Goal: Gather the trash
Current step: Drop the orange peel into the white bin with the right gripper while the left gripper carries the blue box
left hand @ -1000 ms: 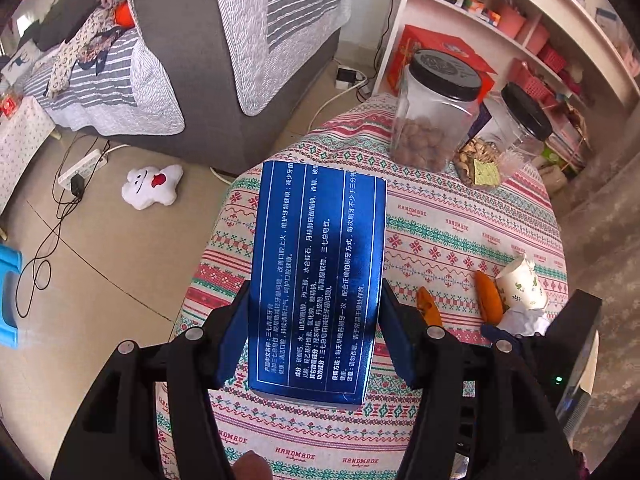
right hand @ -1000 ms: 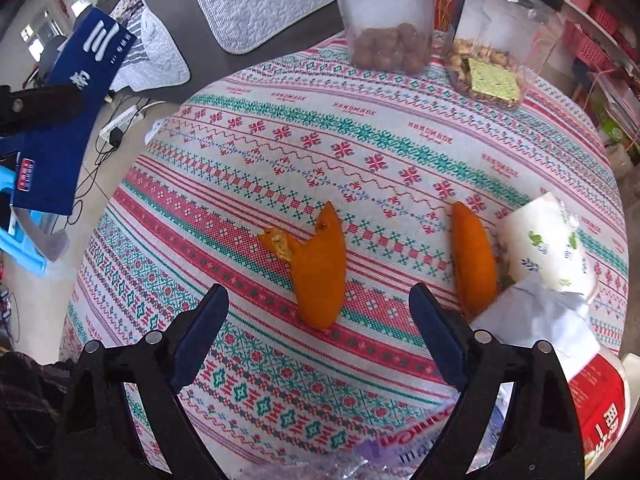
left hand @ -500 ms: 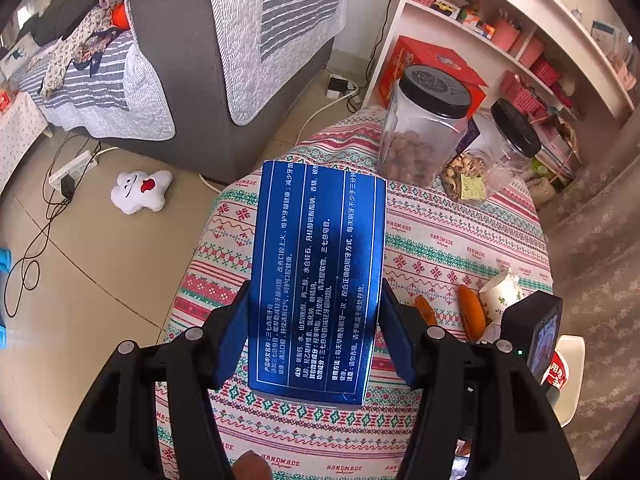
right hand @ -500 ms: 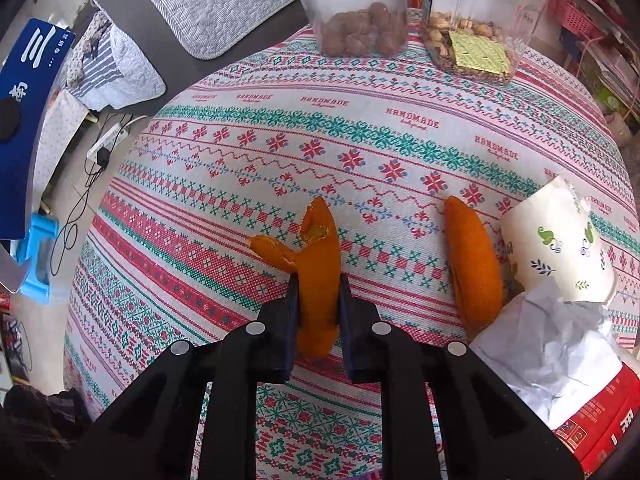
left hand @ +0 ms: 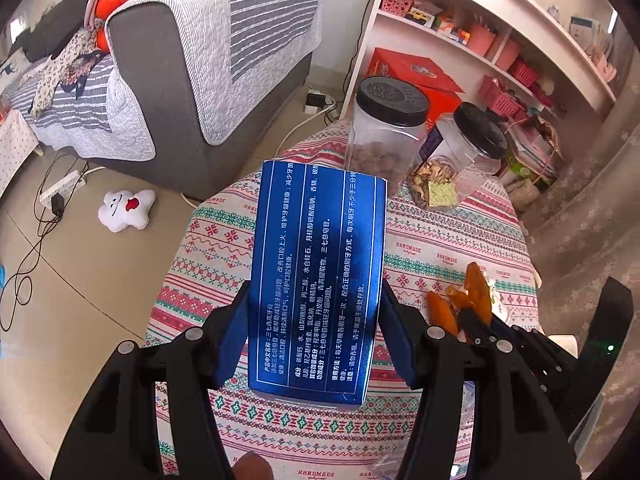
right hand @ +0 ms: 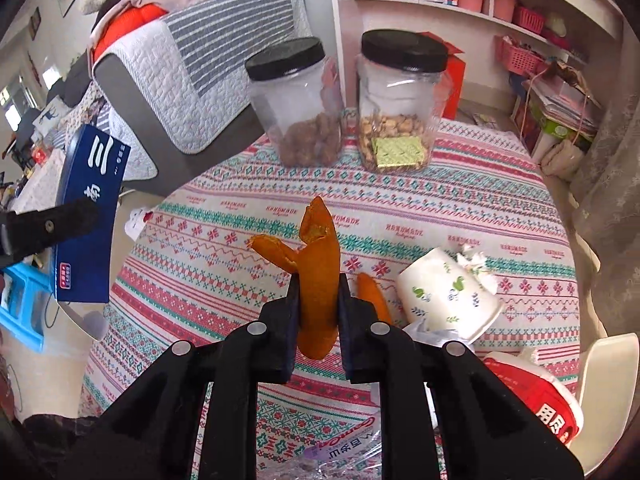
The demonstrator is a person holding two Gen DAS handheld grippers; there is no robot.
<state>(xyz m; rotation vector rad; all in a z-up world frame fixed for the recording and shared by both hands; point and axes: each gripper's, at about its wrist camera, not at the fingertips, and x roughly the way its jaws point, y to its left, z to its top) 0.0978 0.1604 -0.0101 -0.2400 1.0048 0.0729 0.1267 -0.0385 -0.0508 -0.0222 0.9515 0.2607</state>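
My left gripper [left hand: 314,300] is shut on a blue toothpaste box [left hand: 316,276] and holds it above the round table; the box also shows at the left of the right wrist view [right hand: 90,216]. My right gripper [right hand: 318,292] is shut on a large orange peel [right hand: 318,280] and holds it lifted off the tablecloth; it also shows in the left wrist view [left hand: 476,294]. A second orange peel [right hand: 370,292] lies on the cloth next to a tipped paper cup [right hand: 446,294] and crumpled tissue [right hand: 432,330].
Two black-lidded jars, one with nuts [right hand: 298,104] and one with snacks [right hand: 400,104], stand at the table's far side. A red packet [right hand: 536,396] and a plastic wrapper [right hand: 344,446] lie near the front edge. A sofa [left hand: 192,76] and shelves [left hand: 480,40] stand beyond the table.
My right gripper closed on the large orange peel and lifted it off the tablecloth. My left gripper rose and drew back with the blue box still held.
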